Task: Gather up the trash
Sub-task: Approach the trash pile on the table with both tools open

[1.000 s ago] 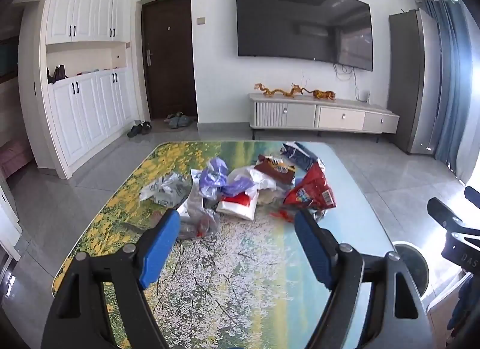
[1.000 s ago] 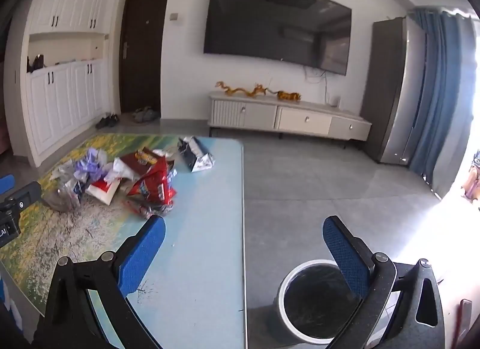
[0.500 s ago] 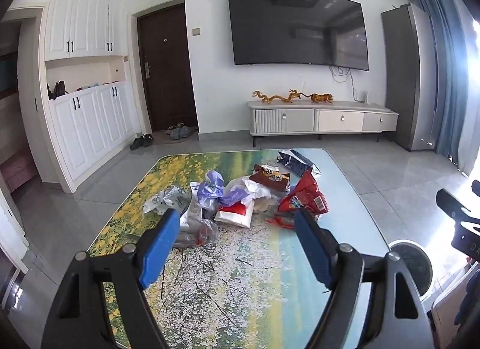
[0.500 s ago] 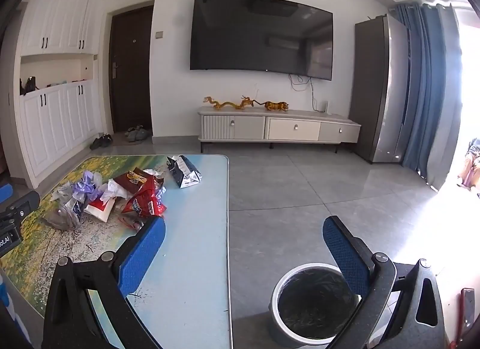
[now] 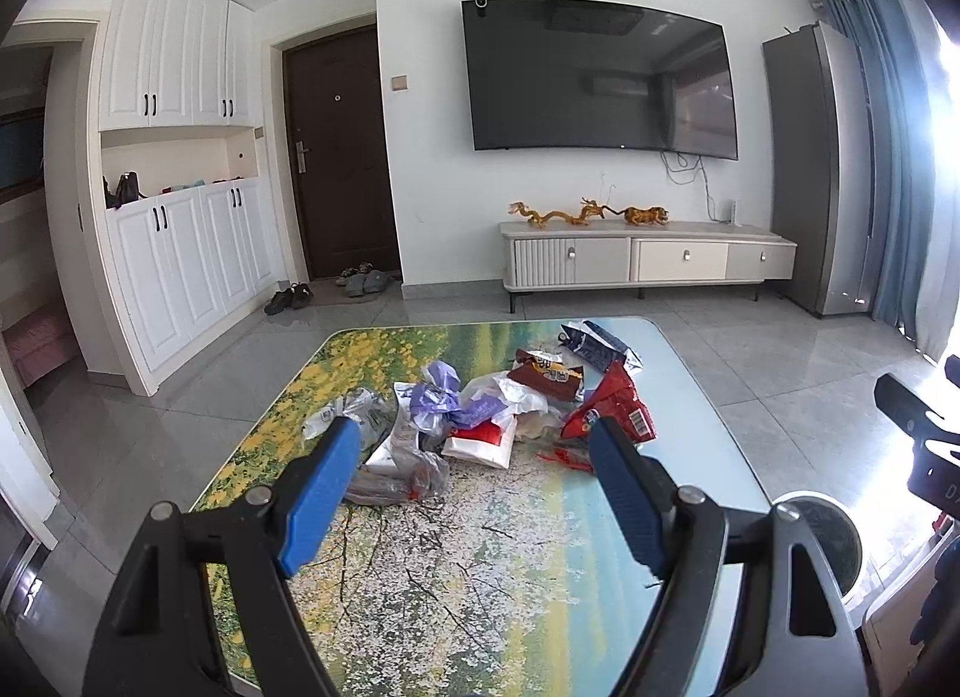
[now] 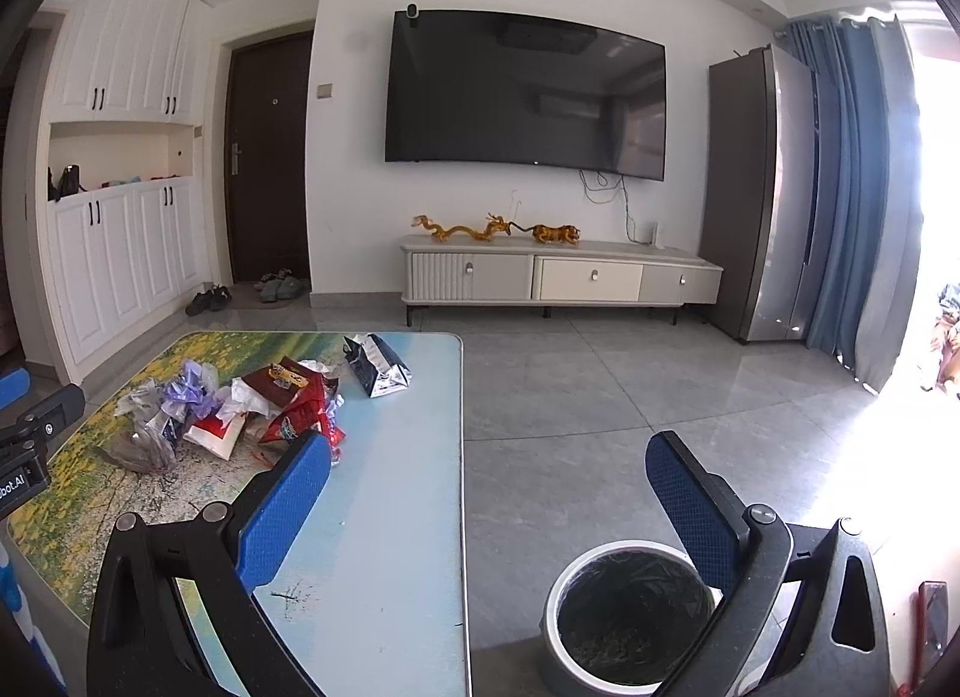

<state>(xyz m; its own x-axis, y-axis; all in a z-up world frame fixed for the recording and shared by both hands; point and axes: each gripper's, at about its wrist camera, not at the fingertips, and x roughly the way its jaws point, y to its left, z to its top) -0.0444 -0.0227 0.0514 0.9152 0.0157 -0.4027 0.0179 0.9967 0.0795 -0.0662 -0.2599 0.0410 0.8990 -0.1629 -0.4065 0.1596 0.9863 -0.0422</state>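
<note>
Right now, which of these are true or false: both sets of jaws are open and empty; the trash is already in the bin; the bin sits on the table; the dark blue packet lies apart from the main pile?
1. Both sets of jaws stand open and empty. True: the left gripper and right gripper hold nothing.
2. The trash is already in the bin. False: the trash pile lies on the table.
3. The bin sits on the table. False: the bin stands on the floor beside it.
4. The dark blue packet lies apart from the pile. True.
</note>
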